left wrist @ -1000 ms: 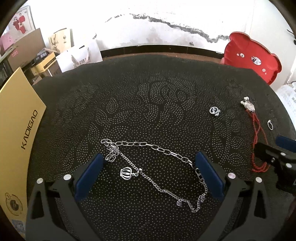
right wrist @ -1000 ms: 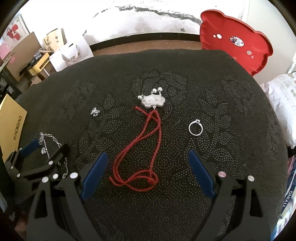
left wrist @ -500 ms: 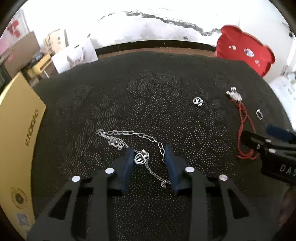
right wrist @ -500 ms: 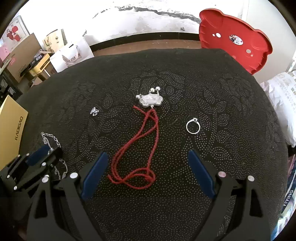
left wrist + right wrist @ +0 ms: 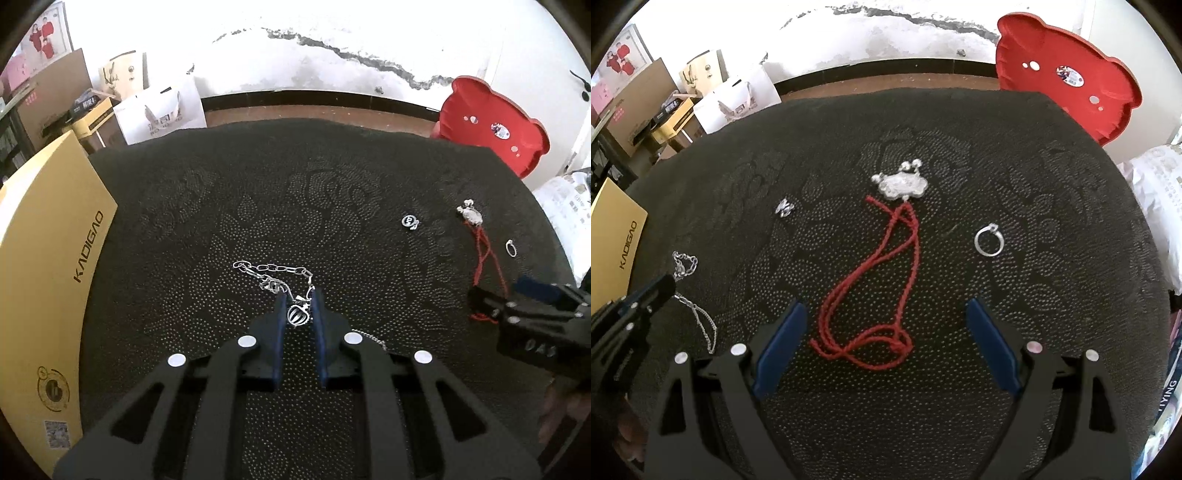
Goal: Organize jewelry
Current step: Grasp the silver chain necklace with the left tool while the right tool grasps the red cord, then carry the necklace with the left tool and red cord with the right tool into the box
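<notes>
Clamping my left claw (image 5: pixel 298 304) on the silver chain necklace (image 5: pixel 275 275) at its crown pendant (image 5: pixel 297 316), I have the first pick of the sorting in hand; the rest of the chain trails on the black dotted cloth (image 5: pixel 295 192). Next, I judge, comes a slow lift so the links rise without snagging, then a carry to the red bear-shaped tray (image 5: pixel 493 127) at the far right corner. My right claw (image 5: pixel 886 336) hangs wide and empty over the red cord necklace (image 5: pixel 875 295). A ring (image 5: pixel 988 242) and small silver charm (image 5: pixel 785 207) lie apart; a yellow box (image 5: pixel 48 266) flanks the left.
</notes>
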The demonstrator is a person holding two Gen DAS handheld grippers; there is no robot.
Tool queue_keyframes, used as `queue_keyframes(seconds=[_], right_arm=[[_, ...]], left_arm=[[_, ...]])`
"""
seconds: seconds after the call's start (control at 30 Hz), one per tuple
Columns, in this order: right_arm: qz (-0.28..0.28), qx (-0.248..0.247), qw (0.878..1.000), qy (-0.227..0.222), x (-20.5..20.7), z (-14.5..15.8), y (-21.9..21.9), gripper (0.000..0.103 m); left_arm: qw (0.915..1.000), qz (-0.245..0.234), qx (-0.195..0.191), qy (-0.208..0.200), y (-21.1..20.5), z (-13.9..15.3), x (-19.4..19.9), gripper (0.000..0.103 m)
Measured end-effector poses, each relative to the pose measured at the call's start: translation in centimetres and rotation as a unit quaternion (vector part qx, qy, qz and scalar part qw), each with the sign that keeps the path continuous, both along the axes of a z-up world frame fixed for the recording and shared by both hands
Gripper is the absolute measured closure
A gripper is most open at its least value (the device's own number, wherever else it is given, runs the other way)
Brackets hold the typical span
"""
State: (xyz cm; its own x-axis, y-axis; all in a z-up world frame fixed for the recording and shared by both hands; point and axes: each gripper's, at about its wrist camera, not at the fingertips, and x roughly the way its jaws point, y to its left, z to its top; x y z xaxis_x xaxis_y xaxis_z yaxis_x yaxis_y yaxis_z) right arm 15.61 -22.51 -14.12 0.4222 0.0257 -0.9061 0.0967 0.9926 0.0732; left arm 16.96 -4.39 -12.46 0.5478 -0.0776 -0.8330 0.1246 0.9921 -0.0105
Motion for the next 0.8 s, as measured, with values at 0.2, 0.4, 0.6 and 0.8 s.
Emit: queue_keyframes(seconds=[0.2, 0.4, 0.6, 0.8], right_arm=[[0.006, -0.046, 0.999, -0.015, -0.4, -0.4, 1.4, 0.017], [0.009, -0.042, 0.999, -0.023, -0.7, -0.1, 1.6, 0.048], [0.023, -0.026, 0.999, -0.019, -0.7, 0.4, 2.4, 0.099], [0.021, 0.001, 0.999, -0.025, -1.0, 1.5, 2.0, 0.1]], left_arm=[[0.9999, 0.003, -0.006, 0.01, 0.3, -0.2, 0.4, 0.089], [0.9999, 0.001, -0.011, 0.013, 0.8, -0.3, 0.7, 0.089], [0.9998, -0.003, -0.012, 0.016, 1.0, -0.4, 0.6, 0.089], [0.9999, -0.005, -0.012, 0.011, 1.1, 0.4, 0.6, 0.089]])
